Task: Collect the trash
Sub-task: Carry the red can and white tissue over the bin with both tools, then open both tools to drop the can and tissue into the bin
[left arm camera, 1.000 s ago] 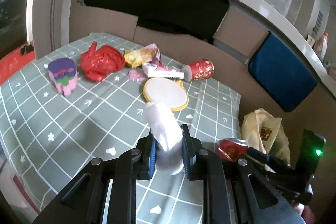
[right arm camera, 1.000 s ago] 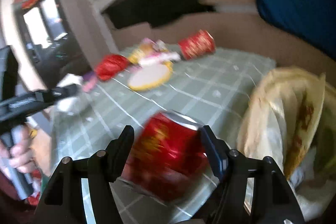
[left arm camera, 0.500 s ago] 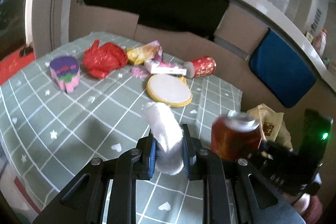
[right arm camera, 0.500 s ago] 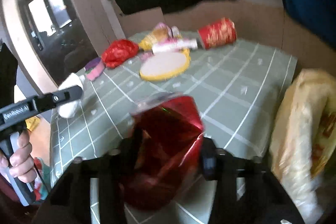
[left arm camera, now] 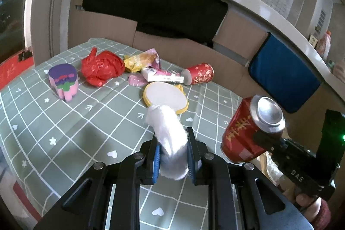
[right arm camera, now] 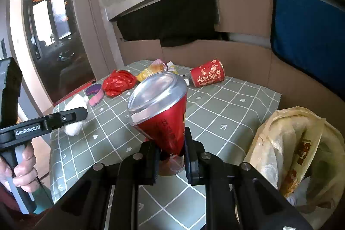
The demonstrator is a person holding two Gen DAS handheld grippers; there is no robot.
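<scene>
- Your right gripper is closing, crushing a red can held above the tabletop.
- Your left gripper pinches a white tissue wad.
- Carry the can steadily over the bag; release once inside.

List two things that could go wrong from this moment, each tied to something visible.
1. The right gripper is closing on the red can and has crushed its lower end; the can may slip out or leak.
2. The yellow bag sags at the table edge, so a dropped can might miss it.
</scene>
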